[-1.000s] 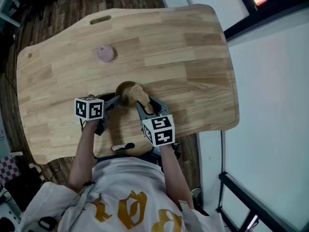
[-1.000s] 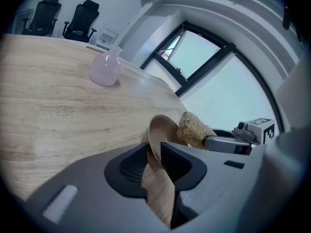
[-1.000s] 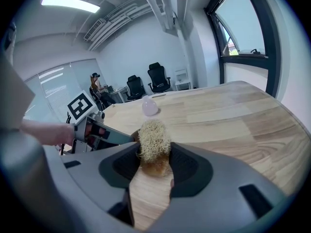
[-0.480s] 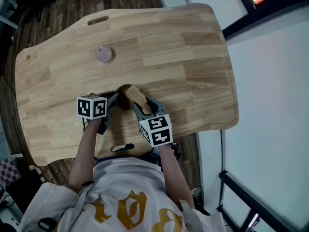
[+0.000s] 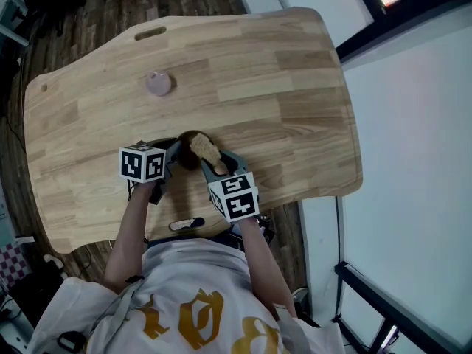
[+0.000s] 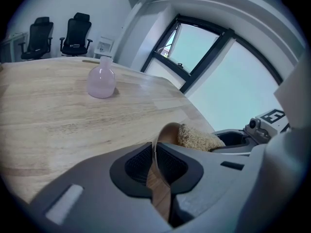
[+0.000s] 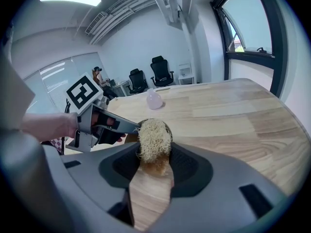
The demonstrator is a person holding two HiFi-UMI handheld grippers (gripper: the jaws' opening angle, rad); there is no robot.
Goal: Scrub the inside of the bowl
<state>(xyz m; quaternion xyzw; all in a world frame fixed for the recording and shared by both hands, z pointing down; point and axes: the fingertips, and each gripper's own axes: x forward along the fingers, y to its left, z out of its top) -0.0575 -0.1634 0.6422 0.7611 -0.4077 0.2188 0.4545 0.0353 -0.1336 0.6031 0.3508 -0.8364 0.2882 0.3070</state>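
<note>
A small brown wooden bowl (image 5: 189, 147) sits near the table's front edge, tilted up on its side. My left gripper (image 5: 172, 155) is shut on the bowl's rim (image 6: 156, 149), which runs thin between its pads. My right gripper (image 5: 214, 162) is shut on a tan fibrous loofah scrubber (image 7: 153, 139). The scrubber (image 5: 204, 149) presses into the bowl's hollow (image 6: 170, 132), and its tuft (image 6: 197, 137) shows just past the rim in the left gripper view. In the right gripper view the scrubber hides most of the bowl.
A small pink vase (image 5: 158, 83) stands further back on the wooden table (image 5: 280, 87); it also appears as a vase (image 6: 101, 79) in the left gripper view. A dark object (image 5: 184, 225) lies at the table's front edge. Office chairs (image 7: 163, 71) stand beyond the far side.
Both grippers, the bowl and the scrubber have shifted slightly left and toward the front edge. The scrubber has moved a little inside the bowl.
</note>
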